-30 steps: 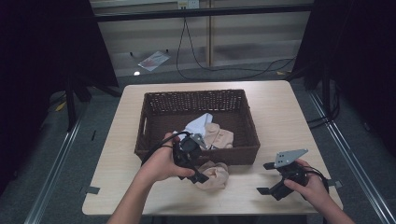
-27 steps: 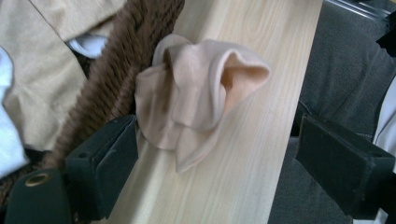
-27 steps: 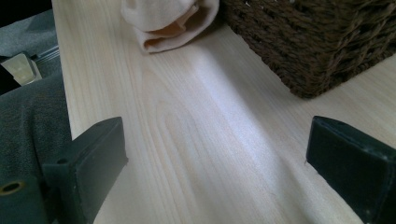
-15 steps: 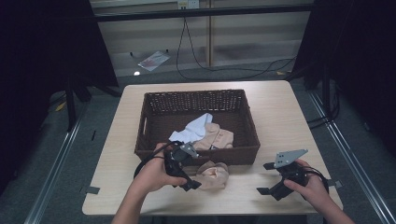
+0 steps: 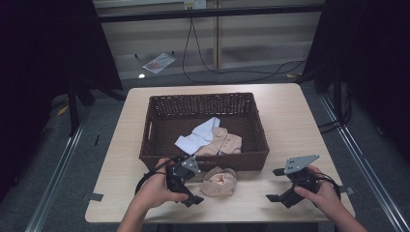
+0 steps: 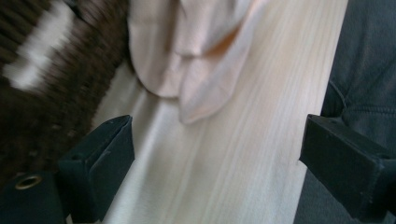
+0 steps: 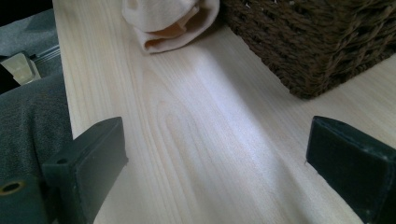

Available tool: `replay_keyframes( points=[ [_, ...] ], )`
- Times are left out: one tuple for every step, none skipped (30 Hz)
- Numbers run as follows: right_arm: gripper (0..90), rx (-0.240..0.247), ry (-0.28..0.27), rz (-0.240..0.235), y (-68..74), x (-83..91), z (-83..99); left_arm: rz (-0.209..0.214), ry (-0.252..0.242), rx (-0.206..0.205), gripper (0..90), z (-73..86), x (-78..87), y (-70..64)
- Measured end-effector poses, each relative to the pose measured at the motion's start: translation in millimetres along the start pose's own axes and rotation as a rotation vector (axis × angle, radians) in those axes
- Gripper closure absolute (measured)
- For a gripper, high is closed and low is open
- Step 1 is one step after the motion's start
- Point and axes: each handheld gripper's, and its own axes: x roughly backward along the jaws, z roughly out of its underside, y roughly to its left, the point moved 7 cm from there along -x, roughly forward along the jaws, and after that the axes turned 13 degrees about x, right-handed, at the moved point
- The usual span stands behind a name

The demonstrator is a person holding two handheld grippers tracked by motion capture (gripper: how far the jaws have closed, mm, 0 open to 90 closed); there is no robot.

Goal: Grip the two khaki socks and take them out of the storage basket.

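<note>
A dark wicker basket (image 5: 159, 145) stands mid-table with a white cloth (image 5: 198, 135) and a peach cloth (image 5: 225, 143) lying in it. Another crumpled peach cloth (image 5: 218, 181) rests on the table against the basket's front wall. It also lies ahead of the jaws in the left gripper view (image 6: 187, 60) and far off in the right gripper view (image 7: 170, 21). My left gripper (image 5: 193, 186) is just left of this cloth, open (image 6: 217, 154), with only bare wood between its jaws. My right gripper (image 5: 274, 185) is open (image 7: 217, 158) over the table at the front right.
The basket's front corner (image 7: 317, 51) is close ahead of the right gripper. The wooden table (image 5: 295, 121) has bare room to the right of the basket. Its near edge lies just behind both hands. Cables and a packet (image 5: 158, 60) lie on the floor beyond.
My left gripper has drawn back from the basket's front wall toward the near edge and to the left. The peach cloth now lies apart from it on the table. The right gripper has not moved.
</note>
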Motion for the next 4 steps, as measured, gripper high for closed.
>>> replay_keyframes(
  points=[
    [4.7,0.001,0.000,0.004,-0.5,0.2,0.2,0.004,0.004,-0.003,9.8,-0.2,-1.1,-0.5],
    [4.7,-0.003,0.001,0.003,-0.4,0.3,0.3,0.002,0.000,-0.001,9.8,-0.9,-1.7,-0.7],
    [4.7,-0.004,0.001,0.003,-0.4,0.3,0.4,0.003,-0.003,-0.002,9.8,-1.5,-2.5,-1.2],
    [4.7,-0.001,0.004,0.003,-0.5,0.2,0.7,0.004,-0.002,-0.002,9.8,-2.1,-3.4,-2.3]
  ],
)
